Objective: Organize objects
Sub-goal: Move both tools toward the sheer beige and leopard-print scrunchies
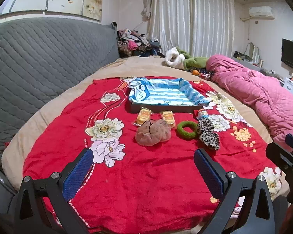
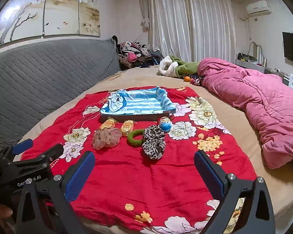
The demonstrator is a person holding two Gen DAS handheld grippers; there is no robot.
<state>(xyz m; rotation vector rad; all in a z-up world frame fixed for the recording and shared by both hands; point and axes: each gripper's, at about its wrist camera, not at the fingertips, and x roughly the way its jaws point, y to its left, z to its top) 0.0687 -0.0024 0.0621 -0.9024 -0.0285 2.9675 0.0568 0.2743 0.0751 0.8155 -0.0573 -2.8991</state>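
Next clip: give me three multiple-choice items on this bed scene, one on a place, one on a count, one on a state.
1. The green ring lies: A) in the tray B) on the red blanket C) on the pink quilt.
2. Yellow snack packets before the tray: A) one B) two C) four.
3. The left hand-held gripper and right hand-held gripper are: A) both open, empty B) both shut C) one holding the scrunchie.

B: the ring rests on red cloth beside the leopard scrunchie.
B: two packets lie side by side.
A: blue pads stand wide apart, nothing between.

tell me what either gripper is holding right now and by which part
Nothing is held. The left gripper and the right gripper are both open and empty.
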